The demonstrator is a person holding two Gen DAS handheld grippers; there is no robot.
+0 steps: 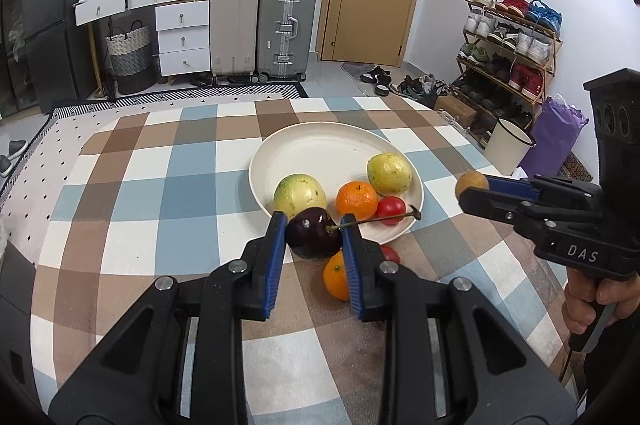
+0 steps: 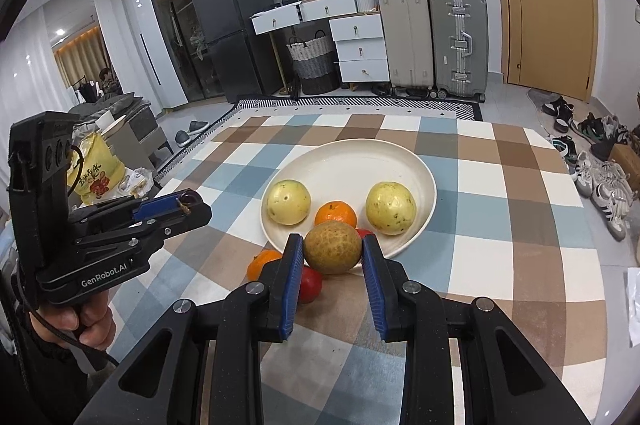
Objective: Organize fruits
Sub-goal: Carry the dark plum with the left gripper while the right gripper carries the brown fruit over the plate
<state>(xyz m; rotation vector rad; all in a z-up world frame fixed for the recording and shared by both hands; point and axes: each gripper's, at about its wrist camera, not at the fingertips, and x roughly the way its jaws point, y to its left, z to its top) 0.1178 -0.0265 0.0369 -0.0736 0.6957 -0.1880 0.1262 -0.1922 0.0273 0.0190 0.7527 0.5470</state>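
My left gripper is shut on a dark purple cherry-like fruit with a long stem, held above the table just before the plate's near rim. My right gripper is shut on a brownish-yellow round fruit, also near the plate's front edge. The cream plate holds two yellow-green fruits, an orange and a red tomato. Another orange and a red fruit lie on the cloth before the plate. The right gripper shows at the right of the left wrist view.
The table has a checked blue, brown and white cloth. Beyond it stand suitcases, white drawers, a woven basket, a shoe rack and a white bin by the table's right edge.
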